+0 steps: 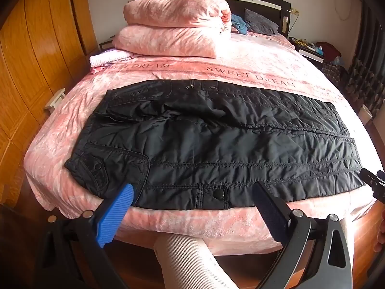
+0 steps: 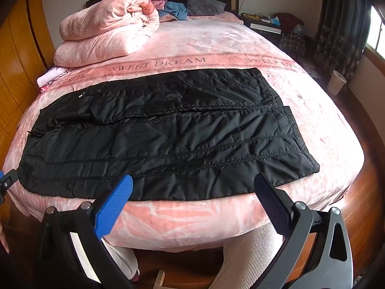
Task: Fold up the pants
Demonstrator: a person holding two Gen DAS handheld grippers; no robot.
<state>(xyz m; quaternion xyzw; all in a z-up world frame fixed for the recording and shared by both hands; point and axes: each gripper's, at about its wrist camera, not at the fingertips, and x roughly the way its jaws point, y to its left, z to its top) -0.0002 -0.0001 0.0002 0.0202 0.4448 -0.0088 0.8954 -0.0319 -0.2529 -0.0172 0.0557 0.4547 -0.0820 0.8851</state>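
Between the wide-apart fingers of the left gripper (image 1: 192, 190) and right gripper (image 2: 193, 185), both empty, lies the near hem of the black pants (image 1: 216, 139) on the bed (image 1: 192, 226). Slick padded fabric probably slips from a shallow pinch, or the pink cover gets caught too.
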